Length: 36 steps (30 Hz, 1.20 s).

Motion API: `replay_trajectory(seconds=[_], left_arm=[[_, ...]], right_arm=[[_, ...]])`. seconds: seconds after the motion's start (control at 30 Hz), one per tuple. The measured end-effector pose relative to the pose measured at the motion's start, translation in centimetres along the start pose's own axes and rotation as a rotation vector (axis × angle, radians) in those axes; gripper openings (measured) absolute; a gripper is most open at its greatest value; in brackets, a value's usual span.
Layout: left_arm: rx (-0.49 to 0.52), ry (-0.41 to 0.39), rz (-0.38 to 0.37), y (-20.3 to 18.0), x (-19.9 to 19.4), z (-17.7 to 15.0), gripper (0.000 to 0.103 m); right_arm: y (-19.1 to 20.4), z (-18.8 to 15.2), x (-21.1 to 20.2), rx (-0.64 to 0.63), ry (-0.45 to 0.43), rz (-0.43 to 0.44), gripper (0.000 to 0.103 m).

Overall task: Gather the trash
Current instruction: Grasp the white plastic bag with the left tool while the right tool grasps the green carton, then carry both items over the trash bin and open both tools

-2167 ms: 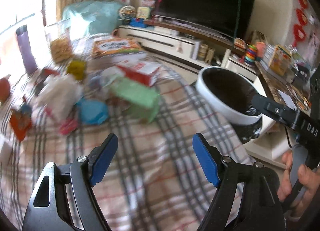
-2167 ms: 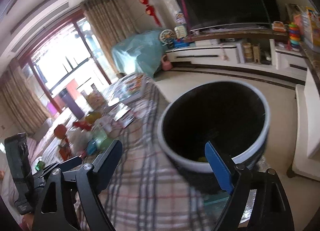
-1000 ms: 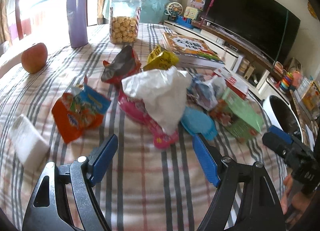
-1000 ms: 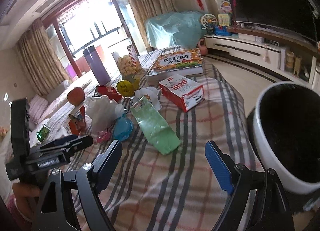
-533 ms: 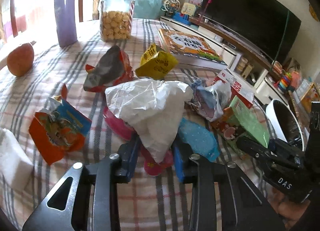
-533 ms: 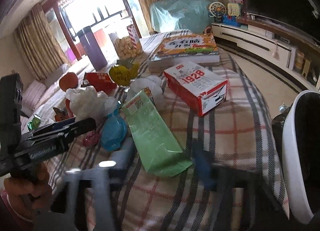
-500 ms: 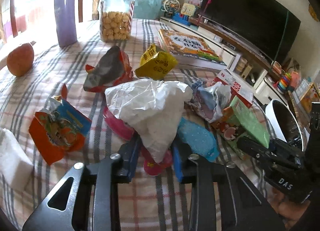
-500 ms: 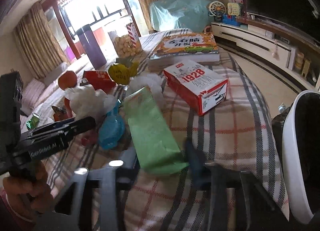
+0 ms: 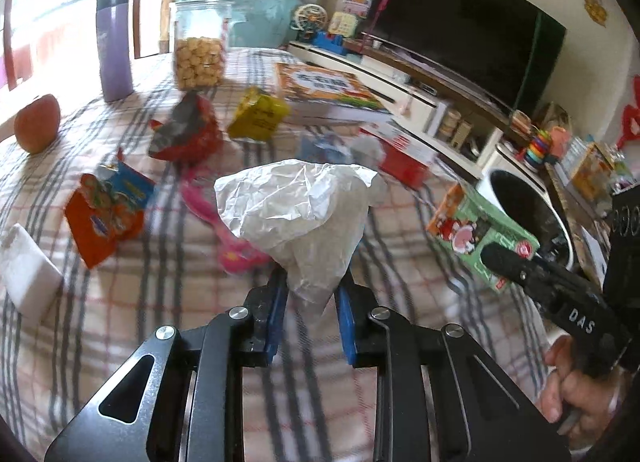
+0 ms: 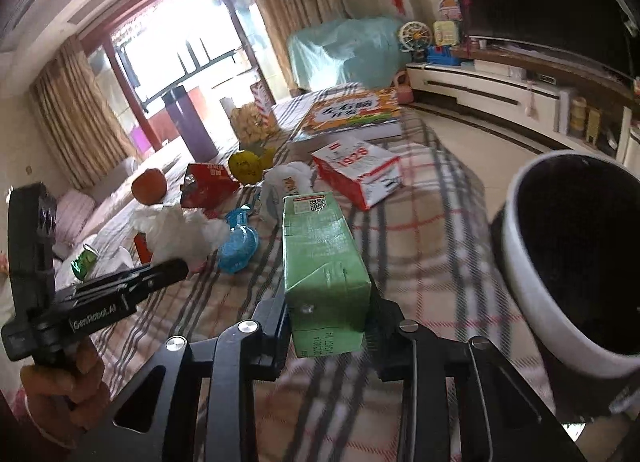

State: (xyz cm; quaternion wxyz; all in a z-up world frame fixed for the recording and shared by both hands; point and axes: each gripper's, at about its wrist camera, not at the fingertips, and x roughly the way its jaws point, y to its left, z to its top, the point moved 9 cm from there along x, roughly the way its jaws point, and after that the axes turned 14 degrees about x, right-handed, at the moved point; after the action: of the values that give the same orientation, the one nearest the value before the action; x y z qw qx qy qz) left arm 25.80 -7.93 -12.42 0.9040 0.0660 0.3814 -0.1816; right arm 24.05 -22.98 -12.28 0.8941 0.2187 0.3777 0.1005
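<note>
Bare cloth (image 9: 120, 342) near — wrappers (image 9: 104, 209) beyond.

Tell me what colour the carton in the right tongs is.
Green: the carton shows best in the right wrist view, where the closing right tongs clamp it.

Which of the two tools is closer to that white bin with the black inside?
The right tool, gripping the green carton, is beside the white bin. The left tool, holding crumpled white paper, is farther away.

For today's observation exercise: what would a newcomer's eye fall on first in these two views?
The crumpled white bag pinched in the left gripper, above the cluttered plaid tablecloth. Next, the green carton clamped in the right gripper, its jaws closing, with the white bin gaping just off the table's right edge.
</note>
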Motion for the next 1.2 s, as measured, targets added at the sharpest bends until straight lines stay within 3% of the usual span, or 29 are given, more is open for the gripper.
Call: replay_trajectory(seconds=[0.67, 1.2], left_arm=[[0.166, -0.014, -0.142, -10.4, -0.2, 1.8, 0.022], [0.255, -0.015, -0.195, -16.2, 0.7, 3.6, 0.022]], right_arm=[[-6.9, 1.1, -7.5, 0.136, -0.134, -0.082, 0.032], [-12.0, 2.5, -10.7, 0.218, -0.201, -0.133, 0.032]])
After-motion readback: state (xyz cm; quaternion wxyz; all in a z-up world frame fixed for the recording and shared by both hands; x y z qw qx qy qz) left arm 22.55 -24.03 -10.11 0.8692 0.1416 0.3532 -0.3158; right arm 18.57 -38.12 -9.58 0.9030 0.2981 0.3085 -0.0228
